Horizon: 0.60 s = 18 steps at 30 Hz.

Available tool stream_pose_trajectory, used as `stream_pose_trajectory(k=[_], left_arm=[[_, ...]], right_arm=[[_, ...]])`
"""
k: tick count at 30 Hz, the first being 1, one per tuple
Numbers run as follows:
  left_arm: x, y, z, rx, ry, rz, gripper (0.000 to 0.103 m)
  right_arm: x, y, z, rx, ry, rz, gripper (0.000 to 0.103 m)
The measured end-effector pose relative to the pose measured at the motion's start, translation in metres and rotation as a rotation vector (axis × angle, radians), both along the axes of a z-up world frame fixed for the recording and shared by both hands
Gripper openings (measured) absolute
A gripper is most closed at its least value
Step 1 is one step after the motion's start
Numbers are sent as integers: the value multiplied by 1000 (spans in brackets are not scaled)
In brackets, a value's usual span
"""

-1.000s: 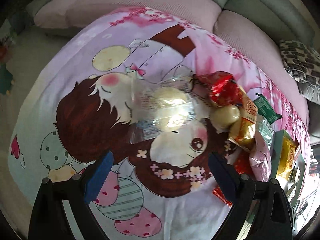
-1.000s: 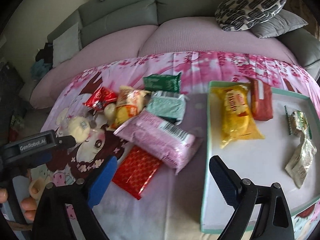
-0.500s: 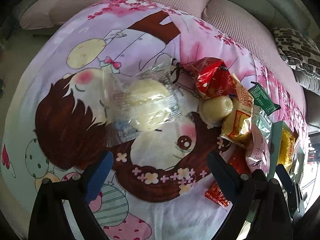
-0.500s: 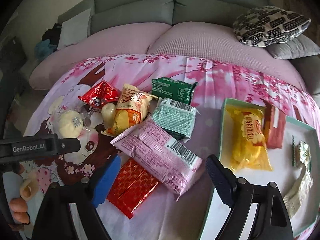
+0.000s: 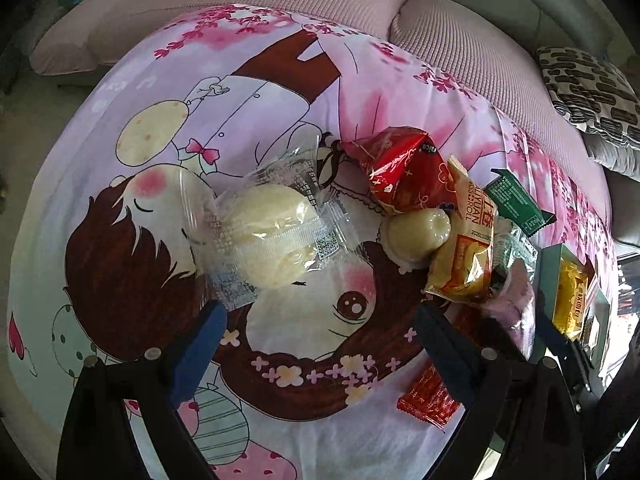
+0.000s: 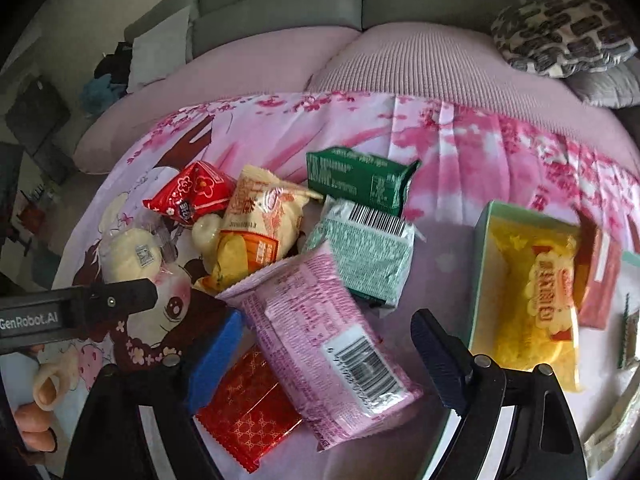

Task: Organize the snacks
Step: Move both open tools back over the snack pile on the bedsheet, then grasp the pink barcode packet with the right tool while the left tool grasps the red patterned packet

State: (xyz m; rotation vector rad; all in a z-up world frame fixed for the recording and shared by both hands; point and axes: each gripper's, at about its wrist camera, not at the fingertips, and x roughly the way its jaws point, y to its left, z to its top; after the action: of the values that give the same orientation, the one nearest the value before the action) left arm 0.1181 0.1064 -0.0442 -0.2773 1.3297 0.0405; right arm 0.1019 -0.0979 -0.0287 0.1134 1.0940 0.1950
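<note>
1. The left gripper points down at a pink cartoon sheet. Its jaws are wide apart and hold nothing.
2. Just past its blue pads lies a clear bag with two pale buns. The bag is not touching the pads.
3. To the right of the buns sit a red snack bag, a small round pale cake and a yellow roll pack. They are bunched close together.
4. The right gripper hangs over a long pink pack. Its jaws are wide, have come in a little, and do not press on the pack. The pack lies between and under them.
5. A flat red packet pokes out from under the pink pack, by the left blue pad.
6. Behind the pink pack lie a light green pack and a dark green pack.
7. On the right is a green-edged tray. In it lie a big yellow bag and a red bar.
8. A person's fingers show at the far left of the right view, holding the left gripper's handle.
9. A grey sofa and a spotted pillow are behind.
</note>
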Motion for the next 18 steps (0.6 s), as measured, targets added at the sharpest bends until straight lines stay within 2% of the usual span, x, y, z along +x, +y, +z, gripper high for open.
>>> stream_pose_trajectory(k=[11, 18], left_arm=[[-2, 3, 2, 13, -7, 3, 95], [-4, 4, 3, 18, -11, -3, 95]], right_arm=[[-14, -1, 6, 35, 31, -14, 79], [-20, -2, 8, 51, 47, -38, 67]])
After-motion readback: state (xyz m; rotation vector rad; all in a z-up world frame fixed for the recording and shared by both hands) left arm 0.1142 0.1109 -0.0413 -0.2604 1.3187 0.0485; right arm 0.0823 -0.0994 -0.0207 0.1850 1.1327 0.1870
